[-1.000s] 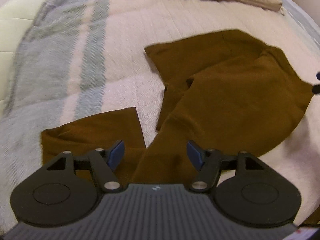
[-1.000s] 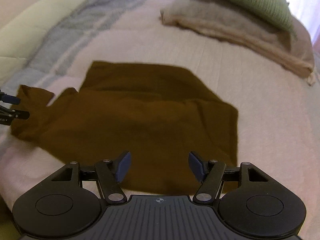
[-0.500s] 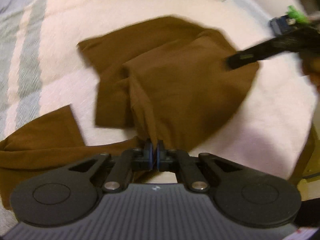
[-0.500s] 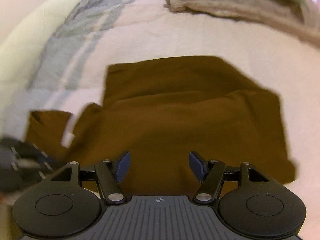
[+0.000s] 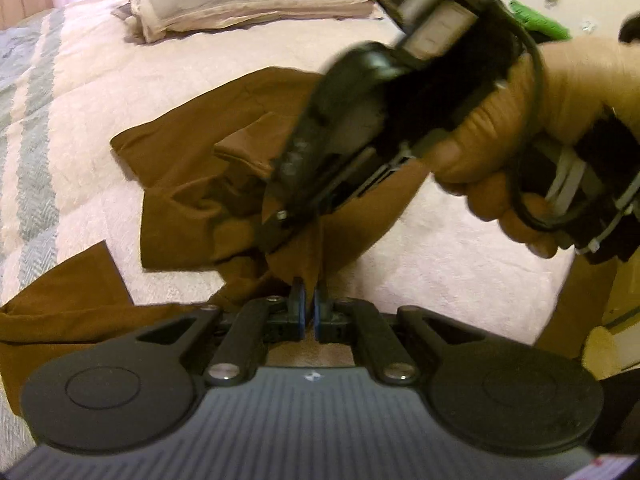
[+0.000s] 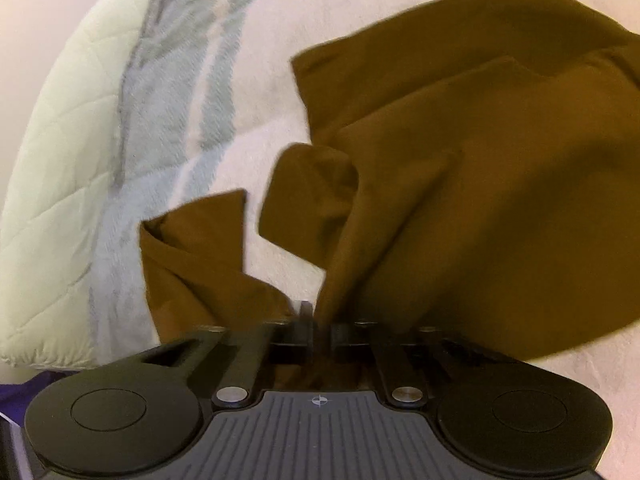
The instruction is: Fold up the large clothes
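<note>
A brown garment lies partly bunched on the bed. My left gripper pinches a ridge of it at the near edge; its jaws are just beginning to open, but the pads still press the cloth. In the left wrist view my right gripper, held by a hand, reaches down into the fabric right in front. In its own view the right gripper is closing onto a fold of the brown garment, with cloth caught between its fingers and drawn up in creases.
The bed has a cream cover with grey-blue stripes. Folded beige bedding and a pillow lie at the head. A pale green quilt hangs at the left side. The bed's edge is at the lower right.
The left gripper closed on the garment and pulled it up. The right gripper swung over close to the left one, tilted down and closed on a fold. The garment has bunched.
</note>
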